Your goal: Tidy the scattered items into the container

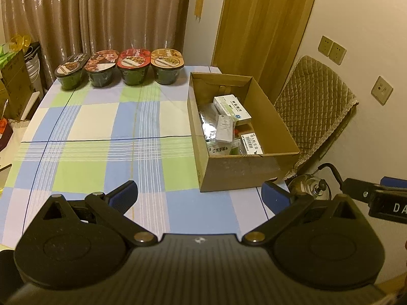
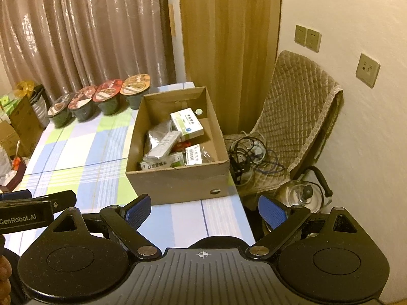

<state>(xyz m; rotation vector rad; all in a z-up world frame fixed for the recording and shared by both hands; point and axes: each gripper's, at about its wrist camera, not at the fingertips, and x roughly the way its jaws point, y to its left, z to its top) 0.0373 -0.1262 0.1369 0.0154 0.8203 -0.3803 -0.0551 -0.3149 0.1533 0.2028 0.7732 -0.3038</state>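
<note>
Left wrist view gives me the left gripper [image 1: 199, 198] hanging over the checked tablecloth [image 1: 101, 127], fingers spread wide and holding nothing. Ahead and to its right sits the cardboard box [image 1: 236, 172], with medicine boxes [image 1: 231, 108] and foil packs piled inside. Four food bowls [image 1: 119, 67] line the table's far edge. My right gripper [image 2: 204, 212] is likewise splayed and empty, near the box's front wall, with a kettle [image 2: 302, 195] beside the quilted chair [image 2: 292, 117].
</note>
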